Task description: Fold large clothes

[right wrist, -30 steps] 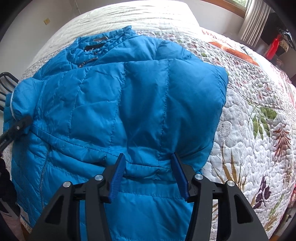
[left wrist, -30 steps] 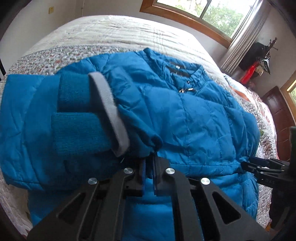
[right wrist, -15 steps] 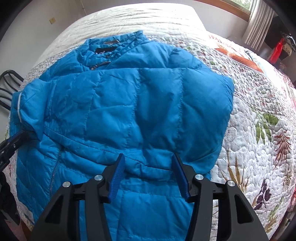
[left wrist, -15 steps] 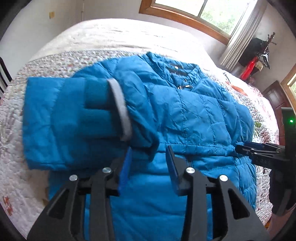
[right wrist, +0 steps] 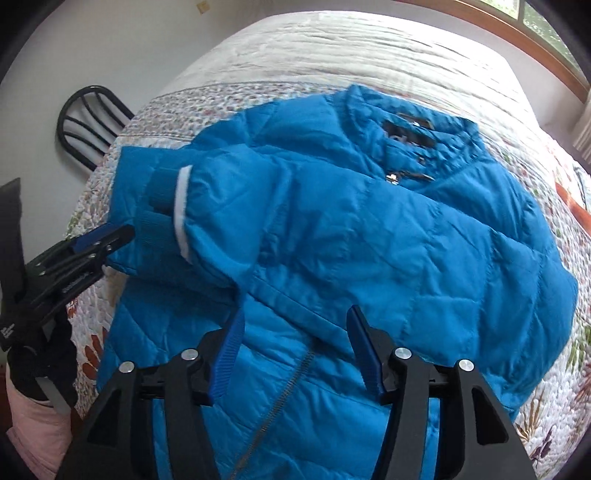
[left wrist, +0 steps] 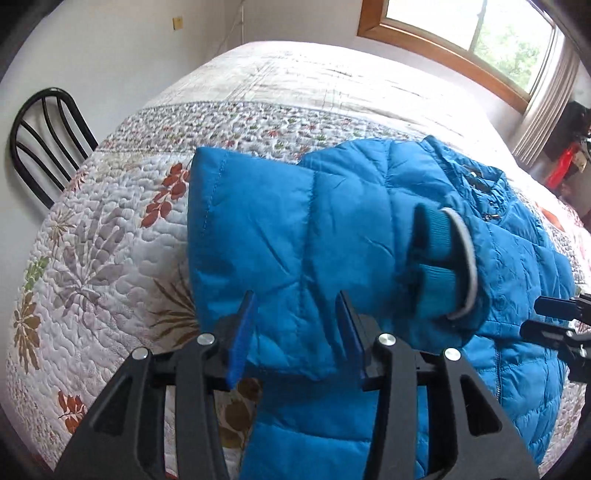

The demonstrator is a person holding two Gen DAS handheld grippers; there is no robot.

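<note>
A blue quilted jacket (left wrist: 332, 229) lies front up on the bed, also in the right wrist view (right wrist: 369, 236). Its left sleeve is folded in across the chest, with the ribbed cuff (left wrist: 439, 269) and its pale band (right wrist: 181, 210) on top. My left gripper (left wrist: 291, 332) is open and empty, its fingers either side of the folded sleeve's lower edge. My right gripper (right wrist: 295, 350) is open and empty over the jacket's lower front by the zipper (right wrist: 288, 380). Each gripper shows at the edge of the other's view.
The bed has a floral quilt (left wrist: 103, 251) with bare quilt to the left of the jacket. A black metal chair (left wrist: 44, 140) stands by the bed's left side. A window (left wrist: 480, 33) and curtain are at the back right, with a red object (left wrist: 561, 170) beyond the bed.
My left gripper opened, let go of the sleeve cuff, which now rests on the jacket, and moved left and back. My right gripper stayed open and shifted left toward the jacket's middle.
</note>
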